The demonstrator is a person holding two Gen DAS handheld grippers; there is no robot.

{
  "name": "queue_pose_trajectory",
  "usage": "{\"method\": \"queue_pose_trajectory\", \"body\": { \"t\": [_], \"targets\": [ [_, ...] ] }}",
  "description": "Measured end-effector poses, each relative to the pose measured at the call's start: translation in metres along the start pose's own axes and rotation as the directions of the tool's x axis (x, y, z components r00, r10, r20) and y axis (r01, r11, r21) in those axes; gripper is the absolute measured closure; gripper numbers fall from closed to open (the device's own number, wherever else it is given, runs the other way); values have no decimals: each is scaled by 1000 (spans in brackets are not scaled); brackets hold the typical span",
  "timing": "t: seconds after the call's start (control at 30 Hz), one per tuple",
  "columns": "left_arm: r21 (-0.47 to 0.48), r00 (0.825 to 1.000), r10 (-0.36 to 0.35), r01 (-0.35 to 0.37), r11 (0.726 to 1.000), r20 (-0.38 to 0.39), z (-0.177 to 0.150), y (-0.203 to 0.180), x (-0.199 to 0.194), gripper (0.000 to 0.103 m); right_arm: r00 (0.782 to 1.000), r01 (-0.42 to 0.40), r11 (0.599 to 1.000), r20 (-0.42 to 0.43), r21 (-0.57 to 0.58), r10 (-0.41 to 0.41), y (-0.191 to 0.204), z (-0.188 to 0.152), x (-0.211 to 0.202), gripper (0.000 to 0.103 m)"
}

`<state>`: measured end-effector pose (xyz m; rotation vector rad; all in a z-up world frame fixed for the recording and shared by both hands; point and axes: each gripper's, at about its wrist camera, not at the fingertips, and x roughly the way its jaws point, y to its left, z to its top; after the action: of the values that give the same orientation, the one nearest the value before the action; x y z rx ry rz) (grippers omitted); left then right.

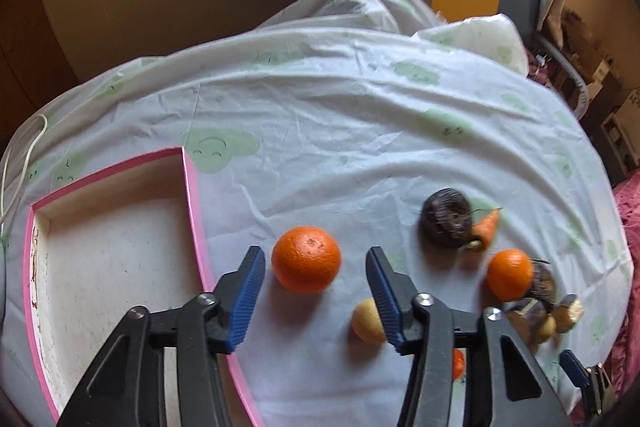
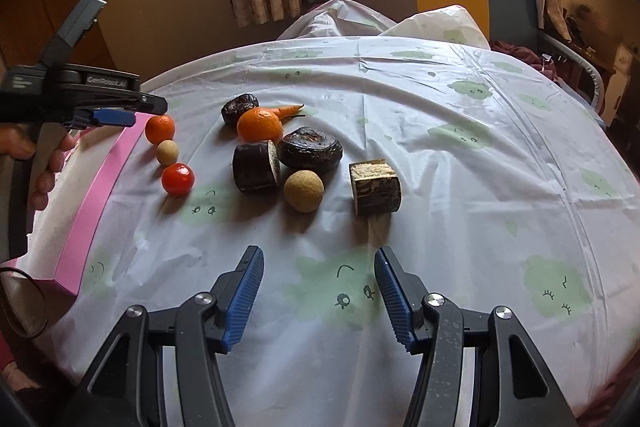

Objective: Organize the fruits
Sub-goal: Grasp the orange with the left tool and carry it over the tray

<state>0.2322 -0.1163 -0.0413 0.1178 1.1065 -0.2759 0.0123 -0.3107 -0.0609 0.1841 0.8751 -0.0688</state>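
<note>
You had hardly begun: the pink box [image 1: 120, 259] was empty as far as the left wrist view showed, and every fruit lay outside it on the sheet [image 1: 340, 131].

Your left claw [image 1: 316, 267] hung just past the box's right wall, jaws apart and holding nothing. The nearest orange [image 1: 306, 259] sat between the spread fingertips and a little beyond them, not touched by either pad. A small tan ball [image 1: 366, 321] lay just right of that orange, partly behind the right finger.

Further from the box, the second orange [image 2: 259, 125], the carrot [image 2: 290, 111], the red tomato [image 2: 178, 179], the larger tan ball [image 2: 304, 191], the dark lumps and the cut pieces were clustered together.

Your right claw [image 2: 320, 287] was open too, over bare sheet, well away from the box and short of the cluster.

By my reckoning, all the sorting was left to do, starting with that nearest orange.
</note>
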Motion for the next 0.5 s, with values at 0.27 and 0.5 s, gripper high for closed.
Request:
{"method": "queue_pose_trajectory", "body": {
  "t": [0.27, 0.5],
  "targets": [
    [19, 999, -15, 14, 1000, 45, -9, -1, 4, 64, 998, -58, 998, 5, 19, 58, -4, -3, 3, 35],
    [-9, 994, -41, 43, 999, 104, -22, 4, -18, 64, 999, -40, 999, -2, -11, 40, 5, -2, 0, 47]
  ]
}}
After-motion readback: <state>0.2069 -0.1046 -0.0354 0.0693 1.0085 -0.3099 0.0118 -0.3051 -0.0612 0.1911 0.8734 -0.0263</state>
